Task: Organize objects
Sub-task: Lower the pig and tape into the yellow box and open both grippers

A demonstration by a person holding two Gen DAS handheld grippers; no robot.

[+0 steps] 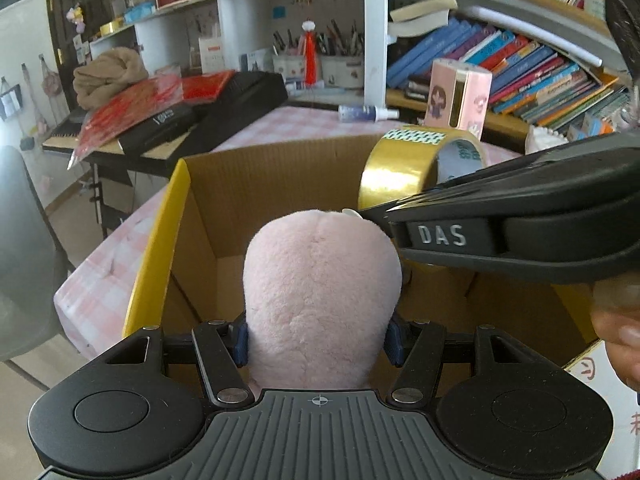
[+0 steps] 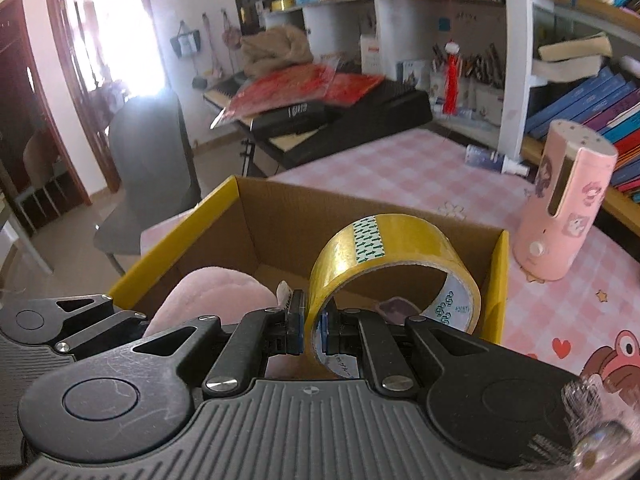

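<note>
My left gripper is shut on a pink plush toy and holds it over the open cardboard box with yellow outer sides. My right gripper is shut on the wall of a yellow roll of packing tape, one finger inside the ring and one outside, above the same box. In the left wrist view the tape roll and the right gripper's black body come in from the right. The plush toy and the left gripper show at lower left in the right wrist view.
The box stands on a table with a pink checked cloth. A pink cylindrical holder stands to the right of the box, a small spray bottle lies behind it. Bookshelves at the back right, a keyboard with red items behind, a grey chair to the left.
</note>
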